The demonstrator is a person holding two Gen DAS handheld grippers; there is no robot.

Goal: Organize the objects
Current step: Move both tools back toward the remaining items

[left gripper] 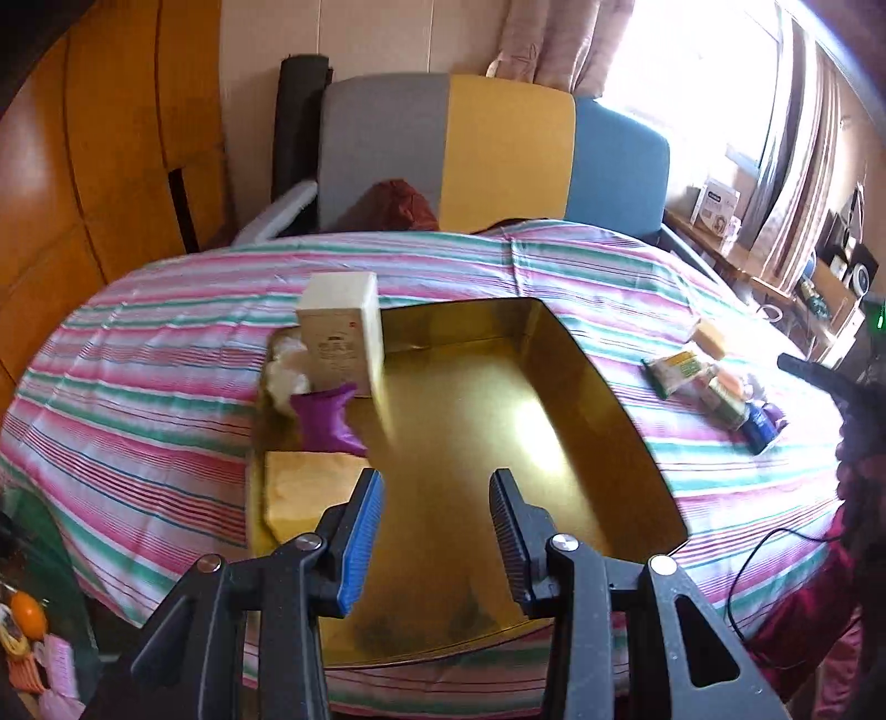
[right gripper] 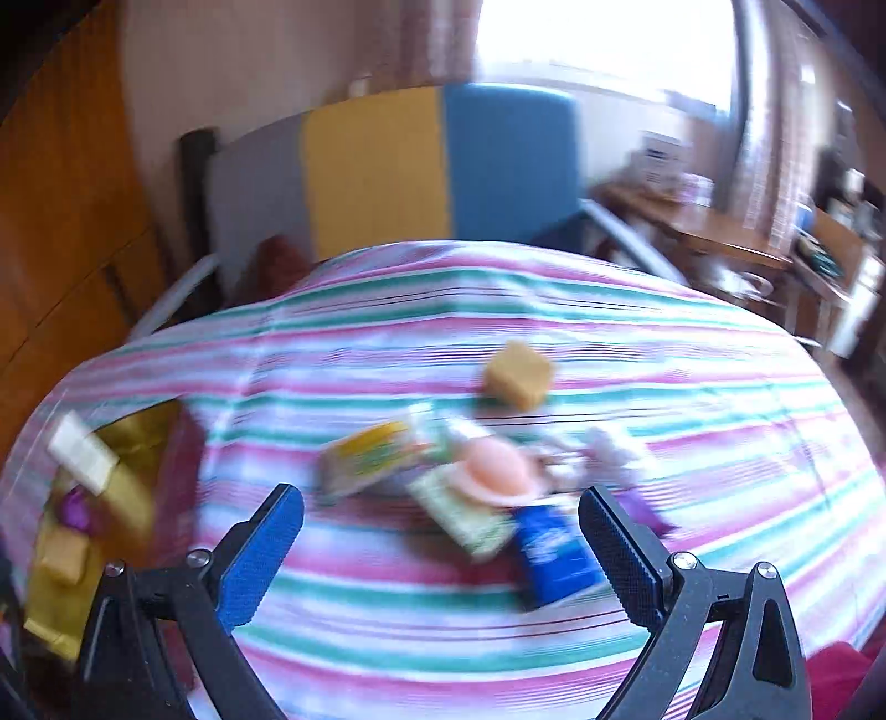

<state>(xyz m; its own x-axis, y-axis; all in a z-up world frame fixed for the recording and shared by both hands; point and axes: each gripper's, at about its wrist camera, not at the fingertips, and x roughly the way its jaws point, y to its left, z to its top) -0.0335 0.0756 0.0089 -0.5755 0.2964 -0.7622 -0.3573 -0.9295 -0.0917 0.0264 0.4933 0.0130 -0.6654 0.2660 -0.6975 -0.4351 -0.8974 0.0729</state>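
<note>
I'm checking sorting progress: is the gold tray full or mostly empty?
Mostly empty. The gold tray holds only a white box, a purple pouch and a yellow packet along its left side; the rest is bare.

Pink, green and white striped cloth (left gripper: 554,277) covers the table before me. Behind it a padded chair back in grey, yellow and blue panels (left gripper: 498,149), a dark red cushion (left gripper: 396,202) on its seat. Orange-brown wooden panelling (left gripper: 111,138) to my left. Bright window (left gripper: 692,66) with a pale curtain (left gripper: 554,39); cluttered wooden shelf (left gripper: 775,260) beneath.
</note>
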